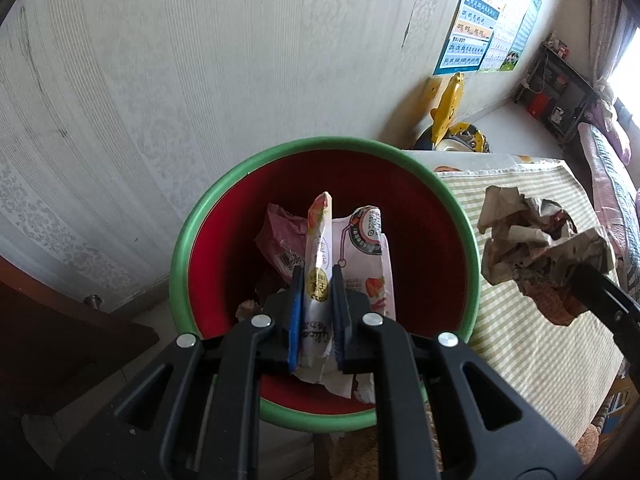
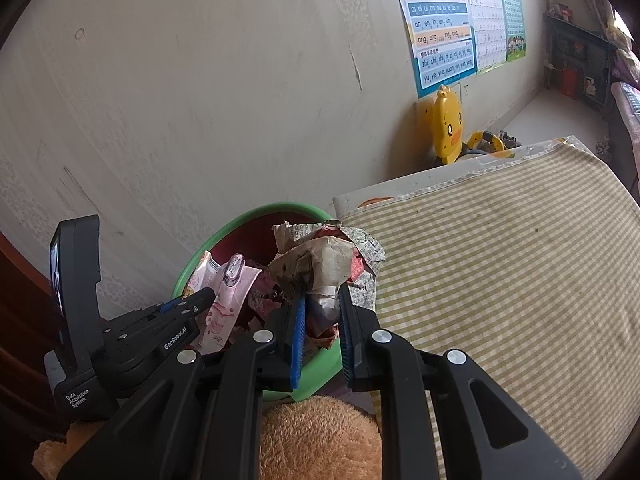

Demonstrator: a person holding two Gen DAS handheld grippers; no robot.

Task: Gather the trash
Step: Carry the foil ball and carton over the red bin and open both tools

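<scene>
Wrappers (image 1: pixel 320 276), light, limp, slippery film, clenched mid-length in my left tool (image 1: pixel 316 276) above the bin (image 1: pixel 184 256); crumpled paper wad (image 2: pixel 324 268), springy, nipped by my right tool (image 2: pixel 322 296) at its rim.

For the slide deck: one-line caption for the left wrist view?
Left gripper holds a snack wrapper over the green-rimmed bin.

1. Left gripper (image 2: pixel 202 294), side of body: "GenRobot.AI".
2. Its handle base: "Data Acquisition System".
3. Wall chart (image 2: pixel 440 28), pinyin rows: "ai ei ui ao ou iu ie üe er", "an en in un ün", "ang eng ing ong", "zhi chi shi ri zi ci si".
4. Wrapper (image 1: pixel 318 280) print: not legible.
</scene>
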